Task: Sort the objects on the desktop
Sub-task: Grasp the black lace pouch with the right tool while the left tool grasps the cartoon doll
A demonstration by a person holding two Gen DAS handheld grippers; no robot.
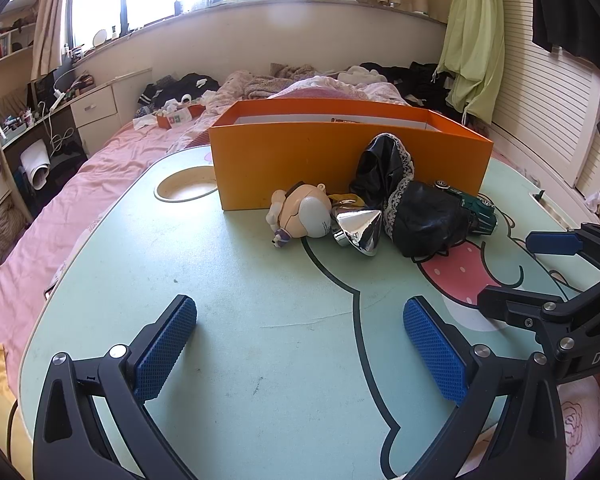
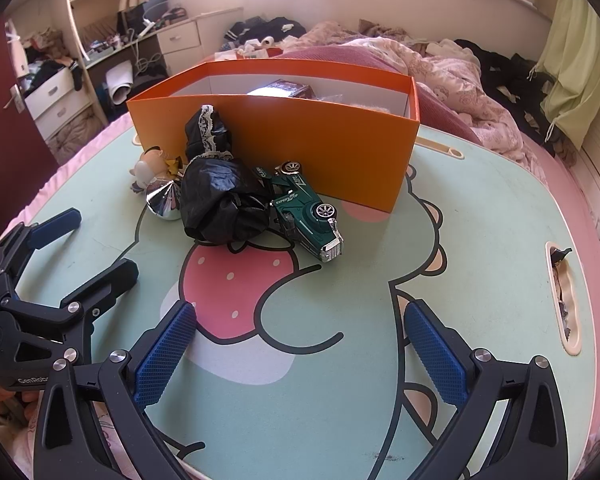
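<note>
An orange box (image 1: 300, 164) (image 2: 324, 148) stands at the far side of the mint cartoon-print table (image 1: 260, 300) (image 2: 340, 380). In front of it lie a small doll figure (image 1: 300, 212) (image 2: 150, 166), a shiny silver cone (image 1: 358, 230) (image 2: 165, 200), a black lace-trimmed cloth bundle (image 1: 416, 212) (image 2: 220, 204) and a green toy car (image 1: 478, 210) (image 2: 308, 214). My left gripper (image 1: 300, 344) (image 2: 96, 240) is open and empty, well short of the pile. My right gripper (image 2: 300, 354) (image 1: 532, 268) is open and empty, short of the car.
The table sits on a bed with pink bedding (image 1: 80, 200) and piled clothes (image 2: 500, 68). The table has a round cup recess (image 1: 186, 188) at far left and a slot (image 2: 564, 300) at right. The box holds some items (image 2: 284, 88). A desk with drawers (image 1: 92, 108) stands left.
</note>
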